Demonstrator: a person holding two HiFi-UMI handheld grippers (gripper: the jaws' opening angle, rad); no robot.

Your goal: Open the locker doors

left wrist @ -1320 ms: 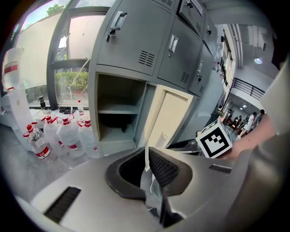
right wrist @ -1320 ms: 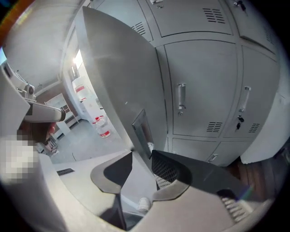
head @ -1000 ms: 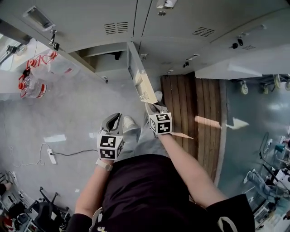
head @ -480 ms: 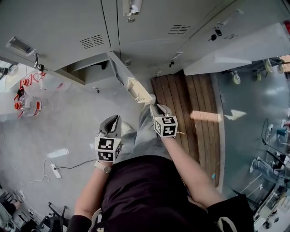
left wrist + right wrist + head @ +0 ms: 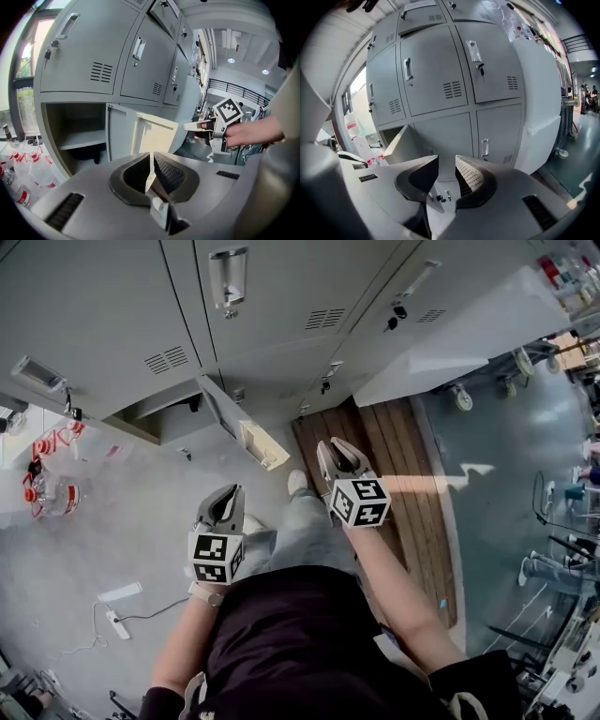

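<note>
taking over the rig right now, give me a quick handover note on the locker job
Left tool: jaws together, empty, in front of the opened locker.
Right tool: jaws slightly apart, empty, facing the closed doors and touching nothing.
Things: the open door is in the bottom row and swung wide. The middle bottom door, right bottom door and upper doors are shut.
Done: one bottom door is open.
Left: every other door in view. The bottom doors next to the open one look like the closest to start on.
</note>
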